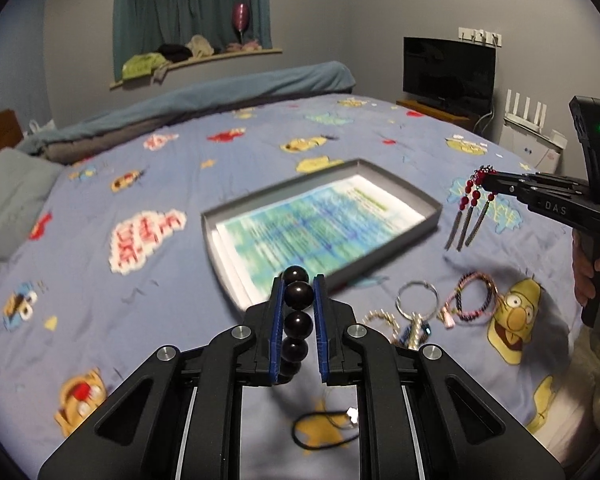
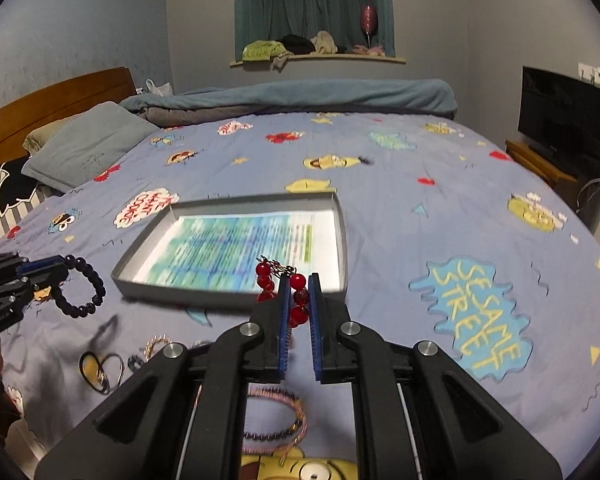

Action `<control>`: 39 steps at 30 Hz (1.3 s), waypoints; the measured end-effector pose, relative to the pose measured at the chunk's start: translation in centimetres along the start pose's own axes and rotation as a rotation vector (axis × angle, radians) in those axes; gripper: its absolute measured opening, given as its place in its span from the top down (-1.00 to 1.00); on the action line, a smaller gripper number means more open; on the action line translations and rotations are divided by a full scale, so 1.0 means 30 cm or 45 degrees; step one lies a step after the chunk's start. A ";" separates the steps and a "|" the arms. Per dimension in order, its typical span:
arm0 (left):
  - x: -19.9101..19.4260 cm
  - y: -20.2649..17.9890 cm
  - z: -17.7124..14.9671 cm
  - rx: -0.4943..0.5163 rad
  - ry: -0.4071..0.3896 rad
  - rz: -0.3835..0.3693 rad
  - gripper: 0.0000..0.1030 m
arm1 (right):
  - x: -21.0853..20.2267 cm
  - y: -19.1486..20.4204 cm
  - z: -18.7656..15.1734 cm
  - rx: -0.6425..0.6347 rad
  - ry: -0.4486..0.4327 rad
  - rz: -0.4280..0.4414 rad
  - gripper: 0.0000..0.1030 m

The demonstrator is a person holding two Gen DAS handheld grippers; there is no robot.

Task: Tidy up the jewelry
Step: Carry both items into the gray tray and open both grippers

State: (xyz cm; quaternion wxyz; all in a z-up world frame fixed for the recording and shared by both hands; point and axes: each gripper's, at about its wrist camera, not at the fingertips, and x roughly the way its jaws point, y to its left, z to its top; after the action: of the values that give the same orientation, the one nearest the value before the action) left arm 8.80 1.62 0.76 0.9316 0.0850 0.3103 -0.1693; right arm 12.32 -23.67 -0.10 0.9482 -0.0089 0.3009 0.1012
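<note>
Left gripper (image 1: 296,292) — fingers clenched on a dark beaded bracelet (image 1: 298,312), held above the bedspread (image 1: 180,160) near the tray's near-left corner. Centre: shallow grey tray (image 2: 342,240) lined with a blurred printed sheet (image 2: 236,248), lying flat on the bed. Near and right of it, loose bracelets (image 1: 472,296) and a metal ring (image 1: 417,298) rest on the cover. Right gripper (image 2: 298,292) — fingers clamped on a red beaded earring (image 2: 299,298) with hanging tassels (image 1: 464,228), raised just beside the tray's right edge.
</note>
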 end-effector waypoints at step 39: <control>0.659 0.202 0.216 0.024 0.181 0.084 0.71 | 0.741 -0.057 0.249 0.100 0.387 -0.019 0.83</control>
State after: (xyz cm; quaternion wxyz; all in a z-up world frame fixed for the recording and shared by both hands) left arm 29.43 0.34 -5.77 0.9114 0.1157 0.3712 -0.1349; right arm 34.67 -20.62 -6.79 0.8921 0.0108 0.4447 0.0797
